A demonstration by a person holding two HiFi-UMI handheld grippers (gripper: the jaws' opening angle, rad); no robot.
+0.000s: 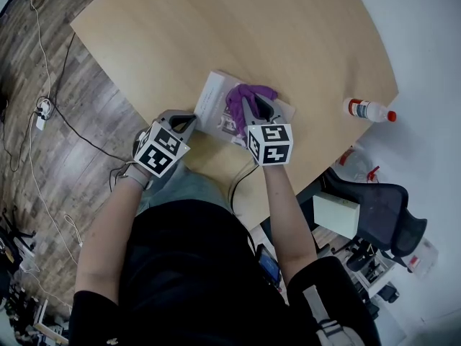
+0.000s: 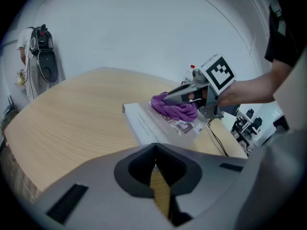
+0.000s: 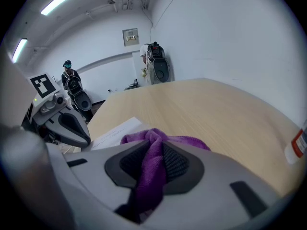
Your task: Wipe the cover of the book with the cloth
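A pale book (image 1: 211, 101) (image 2: 151, 122) (image 3: 115, 132) lies flat on the wooden table near its front edge. A purple cloth (image 1: 248, 96) (image 2: 175, 109) (image 3: 153, 164) rests bunched on the book's cover, and my right gripper (image 1: 245, 104) (image 2: 169, 97) (image 3: 152, 169) is shut on it, a fold pinched between the pads. My left gripper (image 1: 184, 120) (image 2: 156, 176) (image 3: 79, 131) sits just left of the book at the table's front edge, shut with nothing between its jaws.
A clear bottle with a red cap (image 1: 369, 110) (image 3: 298, 147) lies at the table's right edge. The wooden table (image 1: 216, 27) stretches away behind the book. An office chair (image 1: 385, 215) stands to the right, cables (image 1: 43, 107) run over the floor on the left.
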